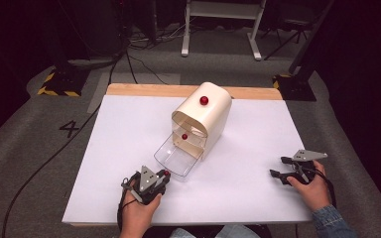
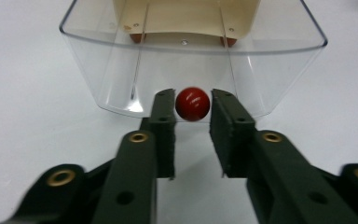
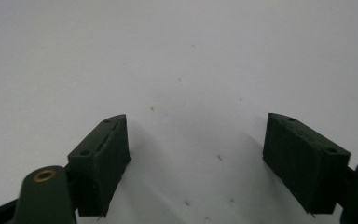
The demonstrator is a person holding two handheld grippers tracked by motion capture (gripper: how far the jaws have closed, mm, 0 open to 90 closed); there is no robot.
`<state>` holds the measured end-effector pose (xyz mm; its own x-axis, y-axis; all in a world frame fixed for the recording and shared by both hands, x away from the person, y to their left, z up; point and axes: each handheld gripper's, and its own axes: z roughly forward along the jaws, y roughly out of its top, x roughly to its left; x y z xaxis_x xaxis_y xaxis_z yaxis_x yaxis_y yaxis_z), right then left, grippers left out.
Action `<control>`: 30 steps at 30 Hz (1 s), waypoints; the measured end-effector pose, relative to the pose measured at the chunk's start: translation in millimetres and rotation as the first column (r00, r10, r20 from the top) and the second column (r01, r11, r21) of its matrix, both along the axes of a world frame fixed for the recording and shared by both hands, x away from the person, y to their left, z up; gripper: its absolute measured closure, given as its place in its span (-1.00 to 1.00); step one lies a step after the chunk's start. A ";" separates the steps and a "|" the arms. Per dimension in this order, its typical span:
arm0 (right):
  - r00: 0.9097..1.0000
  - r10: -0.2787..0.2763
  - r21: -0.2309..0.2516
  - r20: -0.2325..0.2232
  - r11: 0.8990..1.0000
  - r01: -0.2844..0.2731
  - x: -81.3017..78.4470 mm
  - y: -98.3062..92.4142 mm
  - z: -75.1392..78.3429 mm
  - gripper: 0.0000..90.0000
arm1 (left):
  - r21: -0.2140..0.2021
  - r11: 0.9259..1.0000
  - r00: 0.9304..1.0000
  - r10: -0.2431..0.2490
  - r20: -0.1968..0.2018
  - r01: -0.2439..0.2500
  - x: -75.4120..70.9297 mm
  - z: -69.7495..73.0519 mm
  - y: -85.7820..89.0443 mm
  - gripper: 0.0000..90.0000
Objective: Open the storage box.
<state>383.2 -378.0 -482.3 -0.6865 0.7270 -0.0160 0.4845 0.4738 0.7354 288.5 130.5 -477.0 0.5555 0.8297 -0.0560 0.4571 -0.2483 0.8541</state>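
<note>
Drawer (image 2: 279, 60), clear and empty, pulled from cabinet (image 1: 208, 116); left gripper (image 2: 192, 105) clasps its red knob (image 2: 192, 103); right gripper (image 3: 196, 140) released.

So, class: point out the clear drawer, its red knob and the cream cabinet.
clear drawer (image 1: 174, 159), high view, transparent floor.
red knob (image 2: 192, 103), left gripper view, front of the ball, between the jaws.
cream cabinet (image 1: 213, 111), high view, curved top.

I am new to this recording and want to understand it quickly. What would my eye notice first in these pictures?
First, the cream cabinet at the middle of the white table, with a red knob on its top and its clear drawer pulled out toward the person. Next, the left gripper, whose jaws sit on either side of the drawer's red knob. The right gripper rests open over bare table.
</note>
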 end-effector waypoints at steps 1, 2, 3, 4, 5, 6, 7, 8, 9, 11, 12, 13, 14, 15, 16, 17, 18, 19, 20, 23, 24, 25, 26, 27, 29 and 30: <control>1.000 0.000 0.000 0.001 1.000 0.000 0.0 0.0 0.0 -0.49 | 0.001 1.000 1.000 -0.004 0.003 0.004 -0.6 0.1 -0.2 0.43; 1.000 0.000 0.000 0.001 1.000 0.000 0.0 0.0 0.0 -0.49 | 0.001 1.000 1.000 -0.004 0.003 0.004 -0.6 0.1 -0.2 0.38; 1.000 0.000 0.000 0.000 1.000 0.000 0.0 0.0 0.0 -0.49 | 0.000 1.000 1.000 -0.007 0.009 0.007 -1.2 -0.3 -0.3 0.38; 1.000 0.001 0.000 0.001 1.000 -0.001 0.1 0.0 0.0 -0.49 | 0.003 1.000 1.000 -0.008 0.012 0.008 -3.0 0.5 -0.8 0.28; 1.000 0.001 0.000 0.001 1.000 -0.001 0.1 0.0 0.0 -0.49 | 0.003 1.000 1.000 -0.008 0.012 0.008 -3.0 0.5 -0.8 0.24; 1.000 0.001 0.000 0.001 1.000 -0.001 0.1 0.0 0.0 -0.49 | 0.000 1.000 1.000 -0.002 0.003 0.002 -5.5 1.9 -1.7 0.19; 1.000 0.001 0.000 0.001 1.000 -0.001 0.1 0.0 0.0 -0.49 | 0.000 1.000 1.000 -0.002 0.003 0.002 -5.5 1.9 -1.7 0.12; 1.000 0.001 -0.001 0.002 1.000 -0.001 0.1 0.1 0.0 -0.49 | 0.005 1.000 1.000 0.000 -0.004 0.000 -7.0 3.2 -1.9 0.06; 1.000 0.001 -0.001 0.002 1.000 -0.001 0.1 0.1 0.0 -0.49 | 0.009 1.000 1.000 0.001 -0.009 -0.001 -7.8 4.1 -2.0 0.06; 1.000 0.001 -0.001 0.002 1.000 -0.001 0.1 0.1 -0.1 -0.49 | 0.007 1.000 1.000 0.006 -0.021 -0.006 -10.9 6.9 -2.0 -0.09; 1.000 -0.001 -0.001 0.002 1.000 0.001 -0.2 0.2 -0.1 -0.49 | 0.005 1.000 1.000 0.009 -0.022 -0.009 -15.0 11.4 -0.1 -0.10; 1.000 -0.001 -0.001 0.002 1.000 0.001 -0.2 0.2 -0.1 -0.49 | 0.005 1.000 1.000 0.009 -0.022 -0.009 -15.0 11.4 -0.1 -0.10; 1.000 0.000 -0.002 0.003 1.000 0.000 0.0 0.2 -0.1 -0.49 | -0.005 1.000 1.000 0.010 -0.023 -0.010 -17.8 15.2 1.2 -0.11; 1.000 0.000 -0.001 0.003 1.000 0.000 0.1 0.2 -0.1 -0.49 | -0.013 1.000 1.000 0.012 -0.008 -0.012 -20.6 21.1 2.8 -0.12; 1.000 0.000 -0.002 0.003 1.000 0.000 0.1 0.2 -0.1 -0.49 | -0.013 1.000 1.000 0.012 -0.008 -0.012 -20.6 21.1 2.8 -0.12; 1.000 0.000 -0.002 0.002 1.000 0.000 0.1 0.2 -0.1 -0.49 | -0.019 1.000 1.000 0.012 0.015 -0.012 -21.7 30.1 4.3 -0.12; 1.000 0.000 -0.002 0.002 1.000 0.000 0.1 0.2 -0.1 -0.49 | -0.024 1.000 0.999 0.014 0.032 -0.013 -21.2 35.2 4.5 -0.12; 1.000 0.000 -0.002 0.002 1.000 0.000 0.1 0.2 -0.1 -0.49 | -0.024 1.000 0.999 0.014 0.032 -0.013 -21.2 35.2 4.5 -0.12; 1.000 -0.001 -0.002 0.002 1.000 0.001 0.2 0.2 -0.1 -0.50 | -0.032 0.999 0.998 0.020 0.066 -0.018 -19.1 45.5 4.1 -0.12; 1.000 0.000 -0.001 0.001 1.000 0.000 0.2 0.2 -0.1 -0.49 | -0.040 0.999 0.994 0.024 0.102 -0.020 -12.6 59.9 2.8 -0.12; 1.000 -0.001 -0.002 0.003 1.000 0.001 0.1 0.3 -0.1 -0.49 | -0.051 0.999 0.994 0.023 0.110 -0.017 -10.1 64.4 1.8 -0.12; 1.000 -0.001 -0.002 0.003 1.000 0.001 0.1 0.2 -0.1 -0.49 | -0.056 0.998 0.992 0.019 0.123 -0.012 -7.4 68.7 0.8 -0.12; 1.000 -0.001 -0.002 0.003 1.000 0.001 0.1 0.2 -0.1 -0.49 | -0.060 0.998 0.992 0.017 0.129 -0.009 -5.2 72.6 -0.8 -0.12; 1.000 -0.001 -0.002 0.003 1.000 0.001 0.1 0.2 -0.1 -0.49 | -0.060 0.998 0.990 0.013 0.139 -0.005 -2.5 76.1 -2.2 -0.12; 1.000 -0.001 -0.002 0.003 1.000 0.001 0.1 0.2 -0.1 -0.49 | -0.064 0.998 0.989 0.012 0.146 -0.003 0.2 79.1 -3.9 -0.12; 1.000 -0.001 -0.002 0.003 1.000 0.001 0.1 0.2 -0.1 -0.50 | -0.070 0.998 0.989 0.008 0.147 0.002 3.1 81.8 -5.6 -0.12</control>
